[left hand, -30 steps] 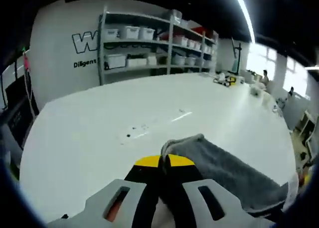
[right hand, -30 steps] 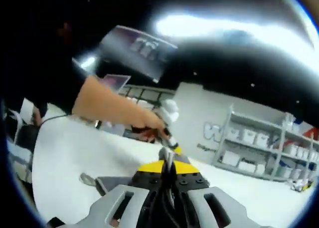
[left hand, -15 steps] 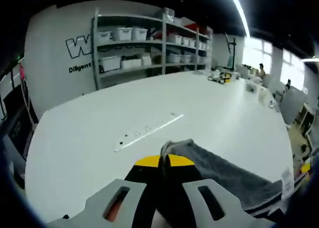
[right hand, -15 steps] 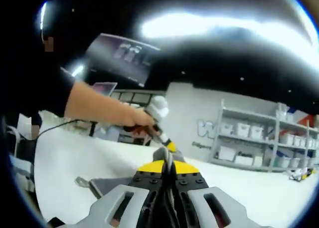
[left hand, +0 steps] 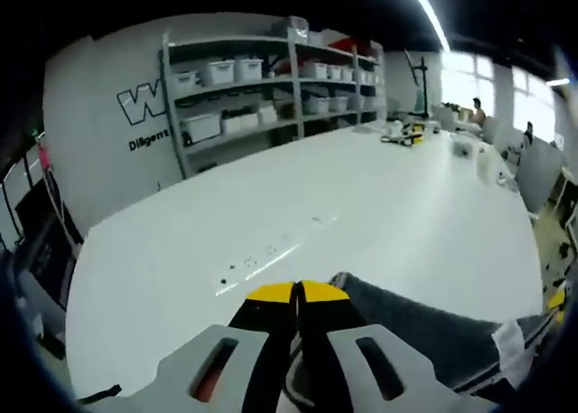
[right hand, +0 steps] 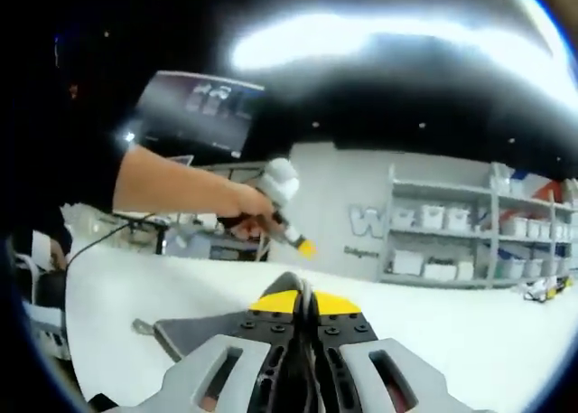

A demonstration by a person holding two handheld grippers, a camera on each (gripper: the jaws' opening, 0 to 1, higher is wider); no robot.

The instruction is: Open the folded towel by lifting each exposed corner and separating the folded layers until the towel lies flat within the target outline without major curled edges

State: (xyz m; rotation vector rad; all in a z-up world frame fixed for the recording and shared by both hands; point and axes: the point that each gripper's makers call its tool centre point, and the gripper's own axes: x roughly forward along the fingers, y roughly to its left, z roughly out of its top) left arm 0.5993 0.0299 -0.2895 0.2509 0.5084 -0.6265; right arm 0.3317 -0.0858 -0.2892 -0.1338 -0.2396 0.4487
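While both my grippers pinch the grey towel [left hand: 424,327] above the white table [left hand: 379,205], I'd pull the corners apart evenly. My left gripper [left hand: 296,297] has its jaws closed on one towel edge; my right gripper [right hand: 305,303] is clamped on another. Judging by the slack, I should tension it gently, then lower it flat onto the table.
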